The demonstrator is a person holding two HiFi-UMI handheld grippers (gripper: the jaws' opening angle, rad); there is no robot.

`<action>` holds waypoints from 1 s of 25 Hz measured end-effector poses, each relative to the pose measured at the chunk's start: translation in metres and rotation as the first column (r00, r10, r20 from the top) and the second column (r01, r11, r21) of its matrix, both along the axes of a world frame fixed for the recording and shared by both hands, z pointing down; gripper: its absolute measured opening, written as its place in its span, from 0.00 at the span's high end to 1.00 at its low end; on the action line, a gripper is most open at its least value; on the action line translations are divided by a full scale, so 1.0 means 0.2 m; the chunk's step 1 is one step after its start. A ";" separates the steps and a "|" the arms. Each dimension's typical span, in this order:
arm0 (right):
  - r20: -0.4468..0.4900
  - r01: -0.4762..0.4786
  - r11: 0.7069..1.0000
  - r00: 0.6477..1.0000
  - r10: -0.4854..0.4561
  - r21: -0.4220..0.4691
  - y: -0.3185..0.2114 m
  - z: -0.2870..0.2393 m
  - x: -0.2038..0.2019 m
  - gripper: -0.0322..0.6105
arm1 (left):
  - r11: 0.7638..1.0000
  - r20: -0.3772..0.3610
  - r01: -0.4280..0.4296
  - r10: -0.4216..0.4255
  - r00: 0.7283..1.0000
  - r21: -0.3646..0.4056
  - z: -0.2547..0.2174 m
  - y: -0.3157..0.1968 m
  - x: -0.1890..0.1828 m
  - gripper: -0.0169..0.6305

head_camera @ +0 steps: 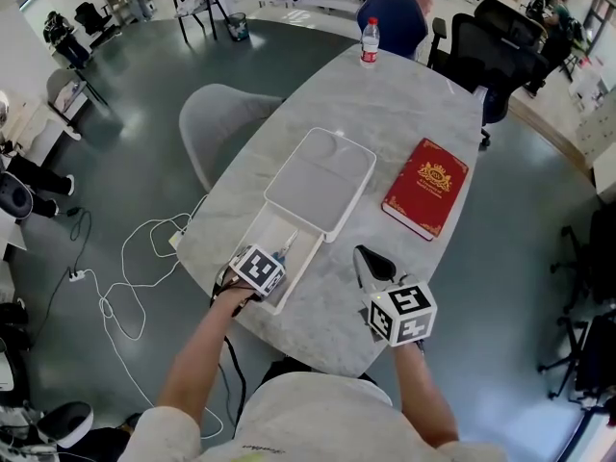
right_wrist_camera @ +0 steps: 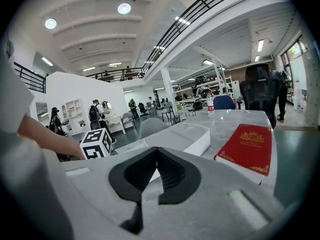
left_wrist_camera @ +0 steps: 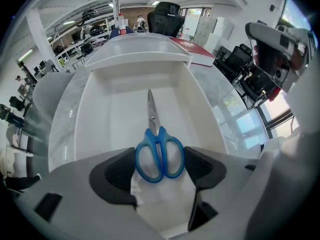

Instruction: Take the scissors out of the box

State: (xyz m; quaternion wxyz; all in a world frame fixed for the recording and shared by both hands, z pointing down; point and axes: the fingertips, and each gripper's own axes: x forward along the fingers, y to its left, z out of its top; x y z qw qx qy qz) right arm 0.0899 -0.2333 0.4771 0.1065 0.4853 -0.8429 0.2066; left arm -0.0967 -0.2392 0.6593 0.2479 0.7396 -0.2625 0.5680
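scissors (left_wrist_camera: 158, 149) flat on floor of open box (left_wrist_camera: 92, 99), blades pointing away, blue handles between jaws of left claw (left_wrist_camera: 160, 171). spread wide, not pinching yet. right claw (right_wrist_camera: 156, 154) pressed together, empty, over counter (head_camera: 404, 114) beside box. probably best: dip slightly, close squarely on both handle loops, lift straight up clear of box wall.

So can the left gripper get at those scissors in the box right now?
Probably yes. The left gripper has its jaws open with the blue handles of the scissors showing between them. The box is uncovered, its lid lies beyond it, and nothing overlies the scissors.
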 end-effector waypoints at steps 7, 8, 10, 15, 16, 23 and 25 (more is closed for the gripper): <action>0.000 -0.003 1.000 1.000 0.003 -0.001 0.01 0.01 0.00 0.94 | 0.999 -0.041 0.039 -0.038 0.998 0.037 -0.04 -0.01 -0.02 0.53; 0.000 -0.002 1.000 1.000 0.002 -0.001 0.01 0.01 -0.01 0.94 | 0.998 -0.055 0.048 -0.046 0.997 0.044 -0.05 -0.01 -0.02 0.53; 0.002 0.001 1.000 1.000 -0.001 -0.001 0.02 0.00 -0.02 0.94 | 0.996 -0.086 0.072 -0.067 0.994 0.053 -0.07 -0.01 -0.03 0.53; 0.006 0.014 1.000 1.000 -0.014 0.000 0.02 0.00 -0.05 0.94 | 0.987 -0.158 0.140 -0.127 0.979 0.073 -0.14 0.00 -0.05 0.53; 0.006 0.018 1.000 1.000 -0.018 0.001 0.03 0.00 -0.06 0.94 | 0.986 -0.169 0.148 -0.133 0.977 0.080 -0.15 0.00 -0.06 0.53; 0.006 0.042 0.999 0.999 -0.042 0.017 0.03 -0.03 -0.11 0.94 | 0.964 -0.235 0.201 -0.157 0.959 0.176 -0.32 0.00 -0.08 0.53; 0.006 0.050 0.998 0.999 -0.050 0.023 0.04 -0.04 -0.13 0.94 | 0.952 -0.260 0.221 -0.164 0.952 0.211 -0.40 0.00 -0.08 0.53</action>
